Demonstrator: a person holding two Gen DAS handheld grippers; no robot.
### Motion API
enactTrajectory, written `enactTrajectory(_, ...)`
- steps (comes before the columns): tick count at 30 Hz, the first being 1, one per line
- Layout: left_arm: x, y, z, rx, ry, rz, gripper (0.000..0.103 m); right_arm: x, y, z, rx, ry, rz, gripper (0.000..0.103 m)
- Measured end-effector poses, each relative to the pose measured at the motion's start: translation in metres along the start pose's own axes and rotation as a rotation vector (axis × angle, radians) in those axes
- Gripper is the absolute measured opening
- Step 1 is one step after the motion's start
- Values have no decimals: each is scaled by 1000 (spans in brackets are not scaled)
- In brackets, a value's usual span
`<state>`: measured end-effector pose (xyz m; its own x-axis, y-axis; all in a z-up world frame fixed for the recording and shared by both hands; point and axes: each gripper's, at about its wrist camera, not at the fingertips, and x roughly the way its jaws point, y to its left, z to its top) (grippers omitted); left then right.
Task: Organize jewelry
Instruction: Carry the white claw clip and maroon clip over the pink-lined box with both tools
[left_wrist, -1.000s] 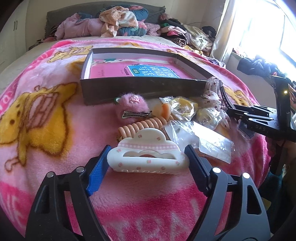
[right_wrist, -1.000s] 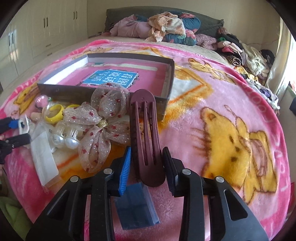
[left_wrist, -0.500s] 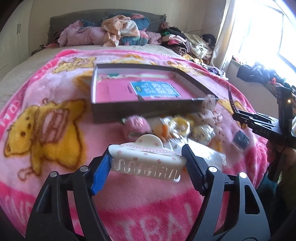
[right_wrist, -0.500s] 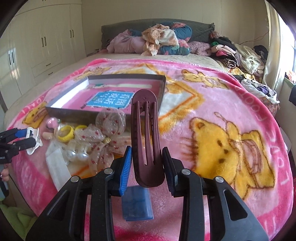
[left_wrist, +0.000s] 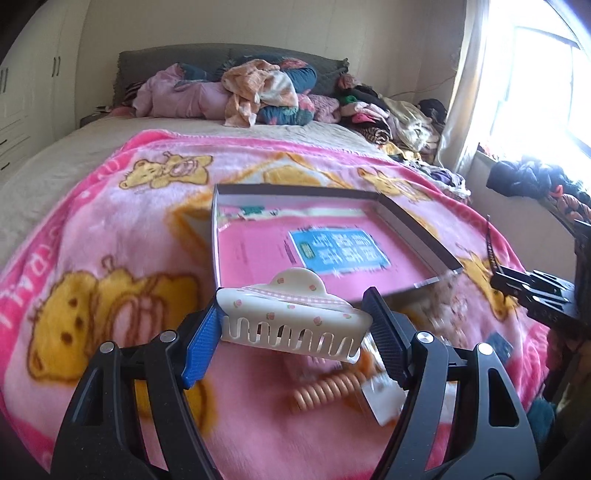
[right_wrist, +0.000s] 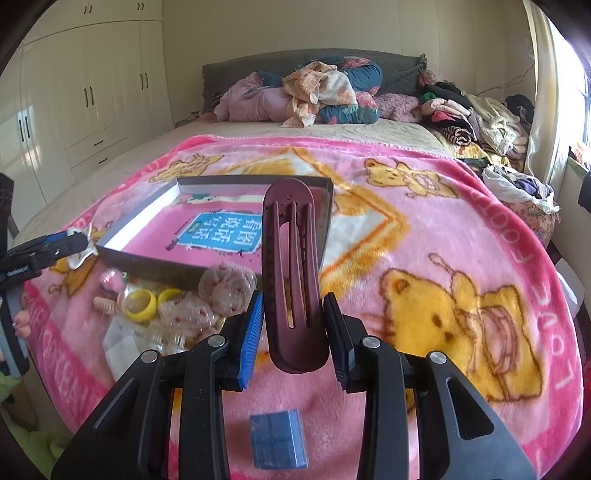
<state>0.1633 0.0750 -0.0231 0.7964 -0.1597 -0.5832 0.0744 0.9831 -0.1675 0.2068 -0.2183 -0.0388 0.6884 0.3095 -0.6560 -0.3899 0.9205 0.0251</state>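
Now we see both jaws pinching clips above the bed: left gripper (left_wrist: 293, 326) holds a cream claw clip (left_wrist: 291, 319) crosswise, right gripper (right_wrist: 293, 334) a maroon clip (right_wrist: 291, 273) lengthwise; the open box (left_wrist: 413, 221) lies just ahead of both.

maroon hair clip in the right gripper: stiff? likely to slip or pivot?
Probably stiff: the maroon hair clip juts well past the right gripper without sagging. It may pivot, since only its lower end is pinched. Its smooth, plastic-looking sides could slip.
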Motion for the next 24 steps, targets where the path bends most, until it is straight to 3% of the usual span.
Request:
enactTrajectory(11, 43, 6, 24, -30, 1, 31, 65, 28, 4, 31, -1, 6, -2, 32)
enactTrajectory(24, 86, -1, 30, -6, 46, 50, 65, 69, 13, 58, -24, 30, 1, 32)
